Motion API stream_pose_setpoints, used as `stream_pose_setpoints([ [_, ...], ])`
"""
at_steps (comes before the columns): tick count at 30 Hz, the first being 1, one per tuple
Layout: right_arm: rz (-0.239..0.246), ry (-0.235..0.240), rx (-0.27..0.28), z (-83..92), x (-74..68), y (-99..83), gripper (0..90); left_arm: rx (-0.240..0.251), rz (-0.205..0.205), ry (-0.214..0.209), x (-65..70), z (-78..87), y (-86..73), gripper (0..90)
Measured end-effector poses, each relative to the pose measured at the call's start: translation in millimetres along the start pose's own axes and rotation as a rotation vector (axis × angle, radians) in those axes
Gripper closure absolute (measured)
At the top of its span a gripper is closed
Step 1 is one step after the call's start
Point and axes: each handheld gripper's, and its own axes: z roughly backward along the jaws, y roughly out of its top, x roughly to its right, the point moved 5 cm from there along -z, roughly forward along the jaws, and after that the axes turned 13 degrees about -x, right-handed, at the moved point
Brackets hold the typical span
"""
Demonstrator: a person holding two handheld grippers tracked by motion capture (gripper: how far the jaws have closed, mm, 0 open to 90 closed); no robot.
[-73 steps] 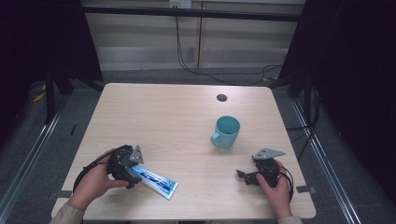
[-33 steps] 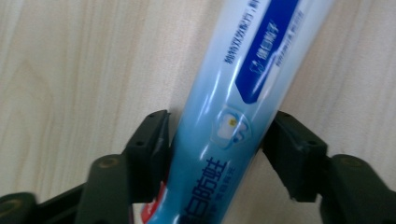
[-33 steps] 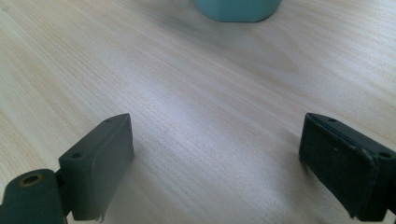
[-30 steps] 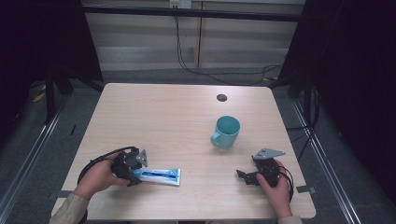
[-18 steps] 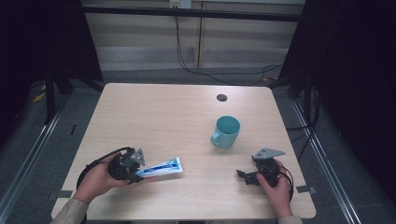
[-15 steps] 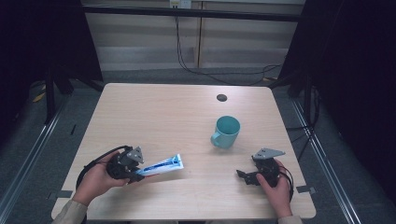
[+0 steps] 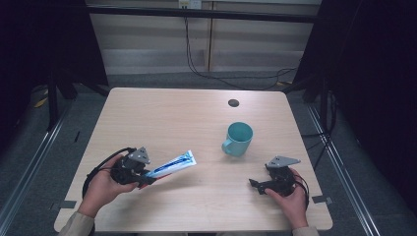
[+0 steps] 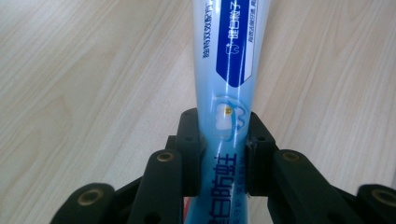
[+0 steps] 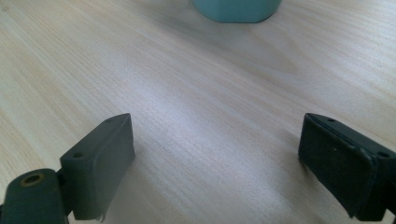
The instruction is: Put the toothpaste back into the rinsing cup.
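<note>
A blue-and-white toothpaste tube is held in my left gripper at the table's front left, its far end raised and pointing right toward the mug. In the left gripper view the two black jaws squeeze the tube near its lower end. A teal mug stands right of centre, handle toward the front left. My right gripper rests low at the front right, open and holding nothing; in the right gripper view the mug's base sits ahead of the wide-apart jaws.
The light wooden table has a small dark round hole near its far edge. Cables trail from both grippers. Dark frame posts and floor surround the table.
My left gripper has turned and lifted the tube's free end: it pointed to the front right, then right, and now angles up toward the mug. The right gripper stayed still.
</note>
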Motion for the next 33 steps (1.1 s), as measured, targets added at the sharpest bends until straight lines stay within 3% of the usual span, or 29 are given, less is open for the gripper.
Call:
stream_pose_setpoints([
  [1, -0.006, -0.004, 0.002, 0.5, 0.5, -0.1, 11.5, 0.009, 0.016, -0.009, 0.4, -0.5, 1.6, 72.9],
  [6, -0.034, 0.013, 0.015, 1.4, 2.6, 0.4, 12.1, 0.027, 0.014, 0.001, -1.5, -0.7, 7.2, 73.0],
  [11, -0.074, 0.084, 0.016, 4.1, 2.5, 2.9, 13.5, 0.058, 0.030, 0.003, -1.7, 1.2, 12.2, 73.1],
  [15, -0.056, 0.093, 0.027, 8.8, -2.4, 10.3, 14.5, 0.075, 0.035, -0.013, -2.2, 2.6, 15.9, 73.1],
  [16, -0.051, 0.096, 0.032, 9.5, -3.4, 12.3, 14.8, 0.090, 0.054, -0.018, -1.4, 2.1, 17.3, 73.1],
  [33, -0.006, 0.169, 0.063, 18.3, -24.9, 43.9, 17.5, 0.159, 0.064, -0.023, 2.0, 8.1, 42.3, 73.2],
])
